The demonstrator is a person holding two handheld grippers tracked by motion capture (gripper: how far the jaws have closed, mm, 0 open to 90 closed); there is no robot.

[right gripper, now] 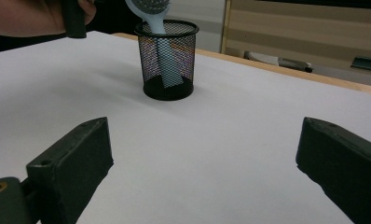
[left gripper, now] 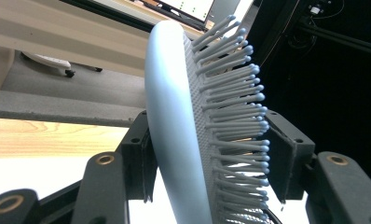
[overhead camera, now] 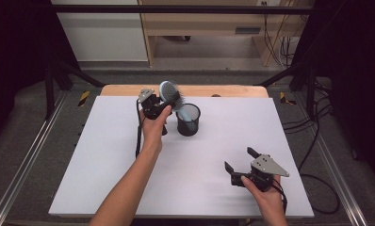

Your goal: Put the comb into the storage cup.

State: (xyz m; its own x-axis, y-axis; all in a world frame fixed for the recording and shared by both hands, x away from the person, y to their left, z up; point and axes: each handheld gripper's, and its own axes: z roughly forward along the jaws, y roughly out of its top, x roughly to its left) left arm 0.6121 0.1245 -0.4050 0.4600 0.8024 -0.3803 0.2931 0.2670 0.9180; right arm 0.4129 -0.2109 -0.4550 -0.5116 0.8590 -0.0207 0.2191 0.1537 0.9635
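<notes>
Nearest the high camera are the person's forearms, coming in from the bottom edge, and the right tongs [overhead camera: 242, 159] held low over the near right part of the white worktop [overhead camera: 105, 188]. Those tongs are released: their two black jaws stand far apart with only bare worktop between them, which the right gripper view confirms.

No brand, label or legible writing can be made out on any thing here.

The left tongs [overhead camera: 169, 104] are up at the far side of the worktop, grasping the head of a light blue hairbrush [overhead camera: 169, 92]. In the left gripper view the brush head [left gripper: 174, 116] sits between the jaws, one jaw against its smooth back, the other against the tips of the bristles. The handle is cut off at the bottom of that view.

The right gripper view supplies what is missing there: the brush handle [right gripper: 167, 65] reaches down inside a black mesh cup [right gripper: 167, 60], seen through the mesh, its end close to the cup's floor; whether it touches cannot be told. The brush head is cut off at the top of that picture. The cup stands upright on the worktop, well apart from the right tongs.

Beyond the worktop's wooden far edge, the furniture and cables are too dim to read.
</notes>
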